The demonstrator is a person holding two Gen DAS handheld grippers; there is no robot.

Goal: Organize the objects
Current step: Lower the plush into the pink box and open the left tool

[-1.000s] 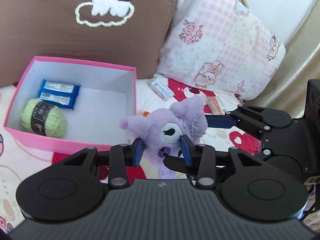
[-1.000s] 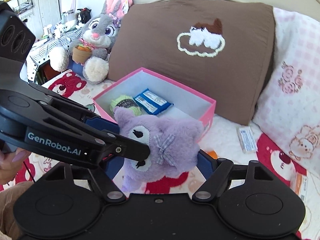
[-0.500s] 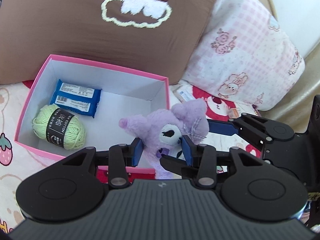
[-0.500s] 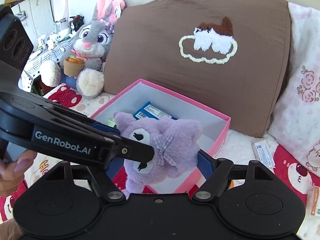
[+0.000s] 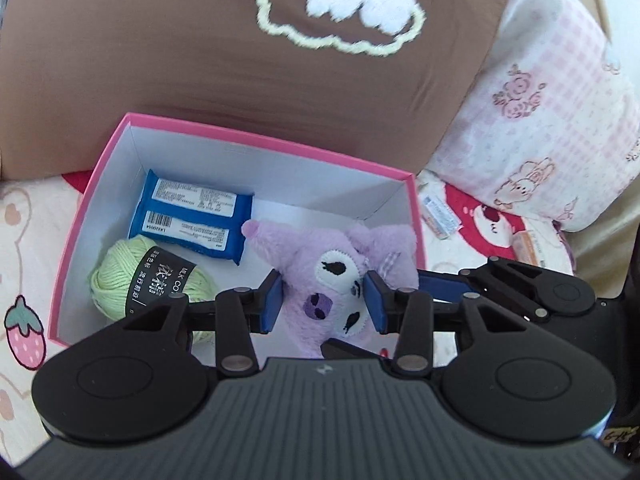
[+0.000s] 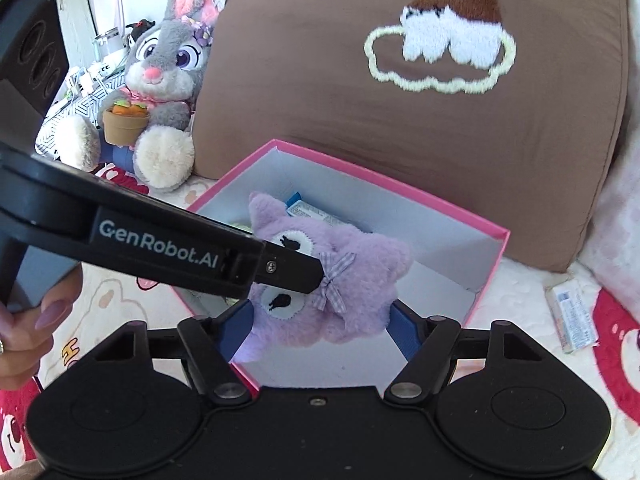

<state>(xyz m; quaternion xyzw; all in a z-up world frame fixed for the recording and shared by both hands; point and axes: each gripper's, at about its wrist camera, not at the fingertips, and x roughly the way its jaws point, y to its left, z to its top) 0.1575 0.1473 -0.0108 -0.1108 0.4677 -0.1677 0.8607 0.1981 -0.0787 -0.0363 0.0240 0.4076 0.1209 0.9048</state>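
Now | done: yarn ball (image 5: 150, 284) and blue packet (image 5: 192, 216) in pink box (image 5: 256, 136) | in hand: purple plush (image 5: 336, 280) over box's right end, pinched by left gripper (image 5: 324, 300) and right gripper (image 6: 318, 320), whose jaws have just been closing on it | left: release plush; small packets (image 5: 438, 214) on bed by pillow.

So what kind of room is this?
Most likely a bedroom, on a bed: a brown pillow and a pink checked pillow lean at the back, and a toy rabbit sits on the cartoon-print sheet.
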